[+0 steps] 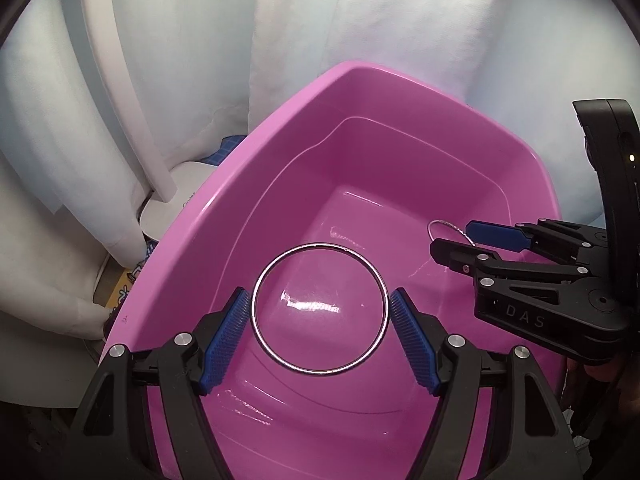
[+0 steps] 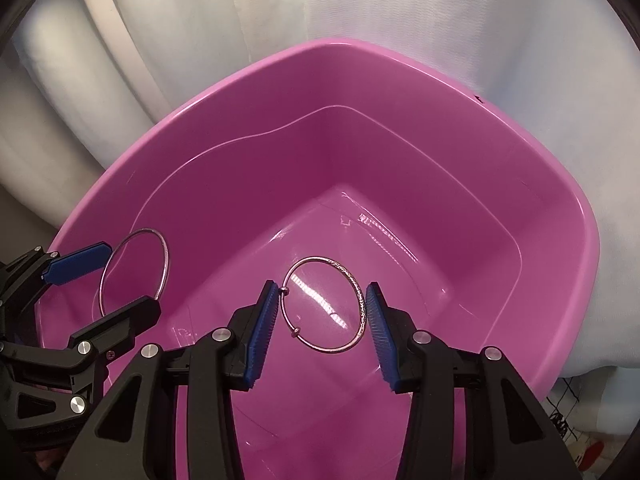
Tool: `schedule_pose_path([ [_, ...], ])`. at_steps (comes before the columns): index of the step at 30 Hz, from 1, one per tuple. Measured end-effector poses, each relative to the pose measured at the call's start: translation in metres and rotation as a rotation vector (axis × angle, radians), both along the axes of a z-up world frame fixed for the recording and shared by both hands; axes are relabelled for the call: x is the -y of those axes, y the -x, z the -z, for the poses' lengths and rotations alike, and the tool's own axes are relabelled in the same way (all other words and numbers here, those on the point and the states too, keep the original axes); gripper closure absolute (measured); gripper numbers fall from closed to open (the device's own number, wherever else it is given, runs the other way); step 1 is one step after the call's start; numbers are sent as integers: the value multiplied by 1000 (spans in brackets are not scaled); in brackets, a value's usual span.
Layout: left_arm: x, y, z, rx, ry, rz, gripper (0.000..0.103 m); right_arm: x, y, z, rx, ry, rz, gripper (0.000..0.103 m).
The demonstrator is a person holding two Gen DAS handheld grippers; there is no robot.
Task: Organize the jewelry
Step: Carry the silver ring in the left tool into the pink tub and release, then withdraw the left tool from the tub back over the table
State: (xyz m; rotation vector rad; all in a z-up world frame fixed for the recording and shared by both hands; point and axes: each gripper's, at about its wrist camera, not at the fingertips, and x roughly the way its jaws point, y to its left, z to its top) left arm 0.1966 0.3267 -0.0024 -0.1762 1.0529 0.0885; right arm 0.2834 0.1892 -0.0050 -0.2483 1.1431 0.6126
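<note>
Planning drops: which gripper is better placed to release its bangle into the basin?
Right gripper, marginally: its beaded bangle hangs over the pink basin floor; the left gripper holds its plain bangle nearer the wall.

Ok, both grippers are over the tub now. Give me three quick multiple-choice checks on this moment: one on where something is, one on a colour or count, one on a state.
1. Where is the textured open bangle?
A. Between the right gripper fingers, over the tub
B. On the white cloth outside the tub
C. Hooked over the tub rim

2. How many bangles are in view?
A. One
B. Two
C. Four

3. How does the left gripper stand to the plain bangle?
A. Wide open, far from it
B. Pads closed against its two sides
C. Shut empty, bangle lying apart

Key: 1 A, the right wrist view shows it between the blue pads above the pink tub. 2 B, one ring per gripper, both seen in the right wrist view. 3 B, the left wrist view shows both pads touching the ring's sides.
</note>
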Motion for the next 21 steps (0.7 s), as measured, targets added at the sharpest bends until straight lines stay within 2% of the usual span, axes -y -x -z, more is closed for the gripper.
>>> schedule_pose_path([
  [6,-3,-3,4,-23,0,-4,31,-10,-8,1,-8,4,3,57],
  [12,-4,-4,5,-34,-2,-8,29,-9,-10,-1,9,4,4,48],
  [15,-5,-4,5,-36,-3,-19,21,-15,-4,-1,12,3,4,48],
  [21,-9,0,6,-43,10,-31,20,-15,-1,0,17,5,3,48],
])
